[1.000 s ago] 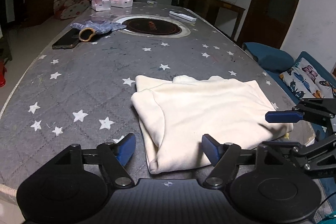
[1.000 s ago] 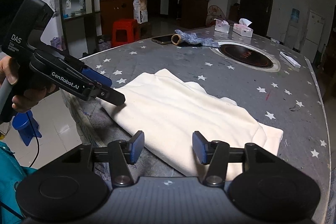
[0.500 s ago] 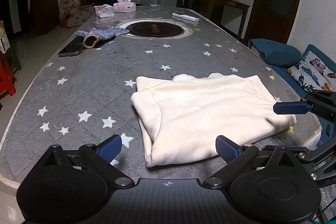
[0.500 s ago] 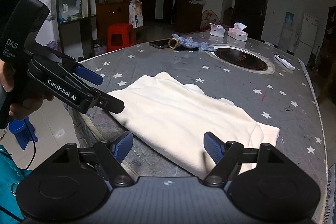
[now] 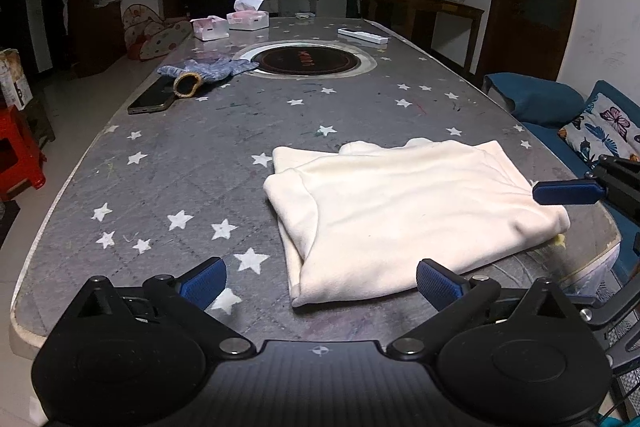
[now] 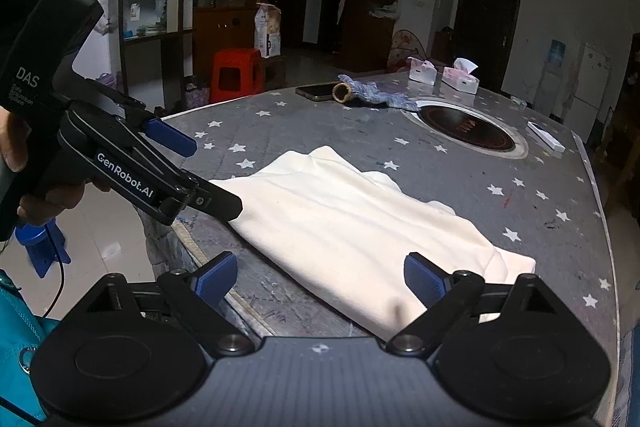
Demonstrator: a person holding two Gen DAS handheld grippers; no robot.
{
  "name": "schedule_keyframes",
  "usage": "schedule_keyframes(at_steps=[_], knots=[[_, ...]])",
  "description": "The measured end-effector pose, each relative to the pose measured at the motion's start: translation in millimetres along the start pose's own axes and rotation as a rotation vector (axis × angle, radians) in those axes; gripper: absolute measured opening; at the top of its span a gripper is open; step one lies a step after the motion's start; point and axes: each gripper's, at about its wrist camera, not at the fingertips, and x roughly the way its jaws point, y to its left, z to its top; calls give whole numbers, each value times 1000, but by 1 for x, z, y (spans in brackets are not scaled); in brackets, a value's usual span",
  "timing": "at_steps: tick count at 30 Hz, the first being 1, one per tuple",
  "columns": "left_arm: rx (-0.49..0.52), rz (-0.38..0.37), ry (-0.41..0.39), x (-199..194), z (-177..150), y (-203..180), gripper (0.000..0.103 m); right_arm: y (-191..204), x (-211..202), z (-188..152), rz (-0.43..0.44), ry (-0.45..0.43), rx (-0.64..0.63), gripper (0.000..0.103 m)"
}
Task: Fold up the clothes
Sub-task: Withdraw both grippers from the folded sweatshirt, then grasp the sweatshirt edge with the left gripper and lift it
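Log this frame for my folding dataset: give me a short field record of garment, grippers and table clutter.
garment: cream garment, folded, lying flat near the table edge
surface: grey star-print table cover
left gripper: jaws open, holding nothing, short of the garment's near edge
right gripper: jaws open, holding nothing
clutter, far end: phone, blue-grey glove, two tissue boxes, white remote
inset: round black hob
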Motion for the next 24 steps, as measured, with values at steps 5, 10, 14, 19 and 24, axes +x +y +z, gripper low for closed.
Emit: schedule_keyframes(at_steps=[5,10,14,19,24], knots=[[-14,23,-4,-3,-2,7,103,6,2,3,7,0,-25,95],[-58,38,-15,-7,-2,23,103,14,10,7,25,5,-69,93],[-112,46,-23,-8,1,39,103,25,24,13,59,19,-129,83],[-198,41,-22,-6,4,61,103,39,41,21,101,37,-204,69],[-305,-13,-36,-3,8,77,103,53,59,29,143,55,-279,61]])
